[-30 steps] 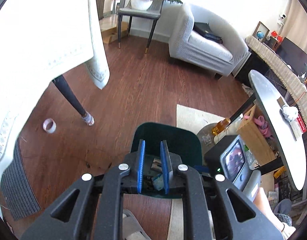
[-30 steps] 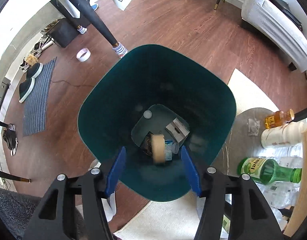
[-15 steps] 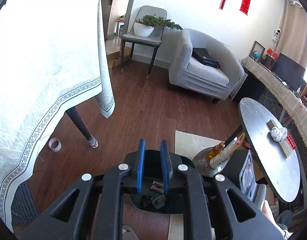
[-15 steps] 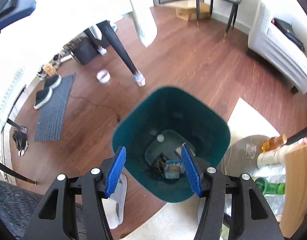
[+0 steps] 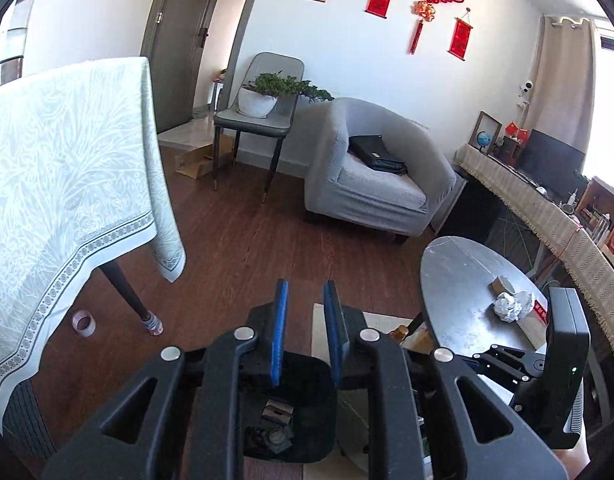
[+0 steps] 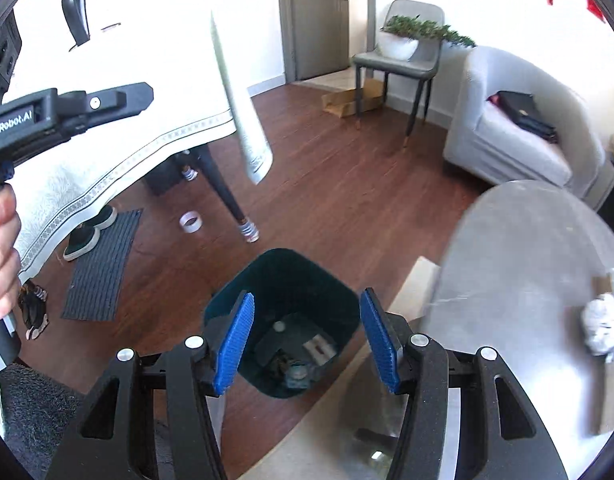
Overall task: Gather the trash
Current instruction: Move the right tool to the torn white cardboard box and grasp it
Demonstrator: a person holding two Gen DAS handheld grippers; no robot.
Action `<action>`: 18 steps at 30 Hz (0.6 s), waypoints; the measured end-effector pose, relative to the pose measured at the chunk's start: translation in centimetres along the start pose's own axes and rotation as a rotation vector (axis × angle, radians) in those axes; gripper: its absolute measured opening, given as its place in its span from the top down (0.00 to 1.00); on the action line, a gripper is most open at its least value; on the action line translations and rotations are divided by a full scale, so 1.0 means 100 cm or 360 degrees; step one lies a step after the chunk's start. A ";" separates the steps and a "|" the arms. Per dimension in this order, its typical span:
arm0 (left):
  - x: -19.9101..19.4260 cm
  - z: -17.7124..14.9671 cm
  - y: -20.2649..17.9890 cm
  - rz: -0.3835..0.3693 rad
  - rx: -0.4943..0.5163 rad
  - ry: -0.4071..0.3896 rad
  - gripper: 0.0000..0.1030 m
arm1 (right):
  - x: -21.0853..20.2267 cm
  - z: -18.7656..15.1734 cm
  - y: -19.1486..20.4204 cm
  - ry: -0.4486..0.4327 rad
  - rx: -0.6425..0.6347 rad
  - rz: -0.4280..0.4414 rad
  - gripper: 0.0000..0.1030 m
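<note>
The dark green trash bin (image 6: 291, 276) stands on the wood floor below both grippers, with several scraps of trash (image 6: 295, 364) at its bottom. My right gripper (image 6: 308, 294) hangs high above it, its jaws wide, closing a little, with nothing between them. My left gripper (image 5: 305, 284) is also above the bin (image 5: 315, 400); its jaws are opening from a narrow gap and hold nothing. A crumpled white paper ball (image 5: 513, 305) lies on the round grey table (image 5: 459, 280) to the right, and shows as a paper ball (image 6: 603, 328) at the right edge of the right wrist view.
A roll of tape (image 6: 191, 222) lies on the floor by the leg of the cloth-covered dining table (image 5: 67, 184). A grey armchair (image 5: 371, 188), a chair with a plant (image 5: 263, 120), a doormat with shoes (image 6: 99, 264) and a pale rug (image 6: 419, 284) surround the bin.
Both grippers have risen and tilted up, so the bin looks smaller and lower. A roll that was falling into the bin now lies among the trash. The round table's top came into view.
</note>
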State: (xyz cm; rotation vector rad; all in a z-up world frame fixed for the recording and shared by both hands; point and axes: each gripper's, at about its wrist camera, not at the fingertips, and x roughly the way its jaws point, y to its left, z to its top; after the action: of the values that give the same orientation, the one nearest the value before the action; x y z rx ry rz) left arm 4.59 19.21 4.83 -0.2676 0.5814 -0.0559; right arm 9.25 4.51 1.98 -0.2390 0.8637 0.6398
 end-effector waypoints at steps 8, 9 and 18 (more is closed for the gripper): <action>0.030 -0.003 -0.065 -0.0067 0.0095 0.0007 0.69 | -0.051 0.000 -0.072 -0.0107 0.0056 -0.0159 0.46; 0.034 -0.003 -0.074 -0.0083 0.0104 0.0013 0.65 | -0.058 -0.002 -0.081 -0.0124 0.0068 -0.0182 0.46; 0.066 -0.011 -0.168 -0.0257 0.0315 0.0052 0.45 | -0.111 -0.041 -0.175 -0.0267 0.0274 -0.0325 0.46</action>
State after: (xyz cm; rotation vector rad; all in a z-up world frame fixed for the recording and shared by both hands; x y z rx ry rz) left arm 9.86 1.92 4.86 -0.1211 0.5815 -0.2729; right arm 12.06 -15.84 6.93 -0.1142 0.7170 0.3864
